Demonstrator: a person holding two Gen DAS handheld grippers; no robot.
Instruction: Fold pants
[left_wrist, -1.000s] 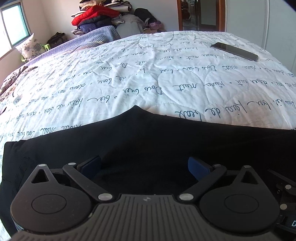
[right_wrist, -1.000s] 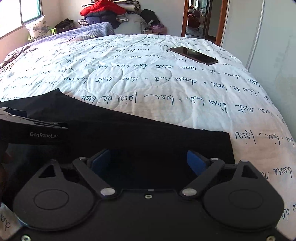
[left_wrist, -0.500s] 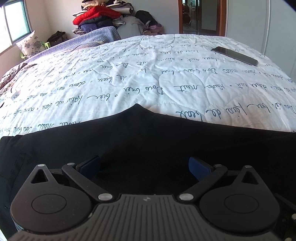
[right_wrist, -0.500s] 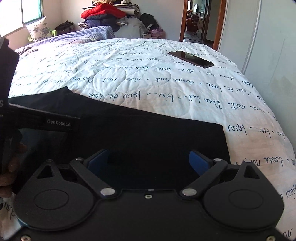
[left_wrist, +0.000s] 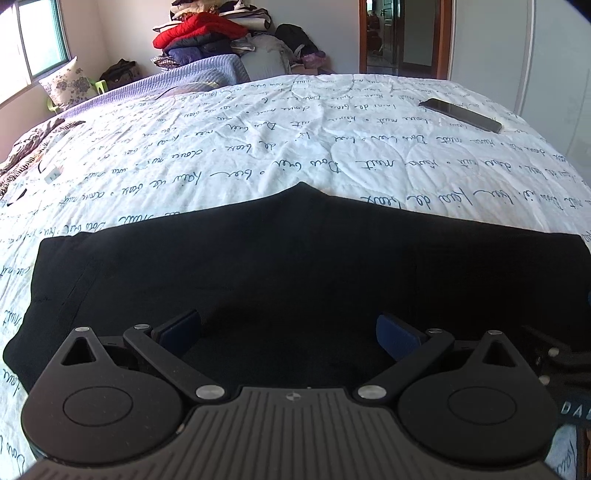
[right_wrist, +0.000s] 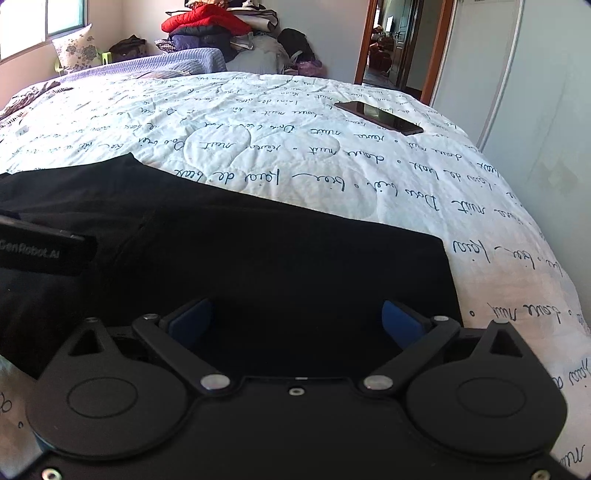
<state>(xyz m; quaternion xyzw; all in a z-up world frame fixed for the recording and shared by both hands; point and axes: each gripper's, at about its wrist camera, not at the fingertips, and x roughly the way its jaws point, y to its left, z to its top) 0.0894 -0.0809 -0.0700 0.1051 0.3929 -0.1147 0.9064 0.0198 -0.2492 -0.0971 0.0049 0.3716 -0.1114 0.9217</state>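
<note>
Black pants (left_wrist: 295, 258) lie flat across the near part of a bed, a small peak of cloth pointing away from me. They also show in the right wrist view (right_wrist: 277, 258), with a straight right edge. My left gripper (left_wrist: 288, 328) is open and empty, low over the pants. My right gripper (right_wrist: 297, 321) is open and empty, low over the right part of the pants. The left gripper's body (right_wrist: 40, 251) shows at the left of the right wrist view.
The bed has a white quilt (left_wrist: 258, 147) with dark script. A dark phone (left_wrist: 461, 114) lies on it far right, also in the right wrist view (right_wrist: 378, 117). Piled clothes (left_wrist: 207, 37), a pillow (left_wrist: 66, 85) and a doorway (right_wrist: 391, 51) stand beyond.
Both grippers have shifted a little over the pants; the left view now shows the pants' left and right edges. Both stayed open.
</note>
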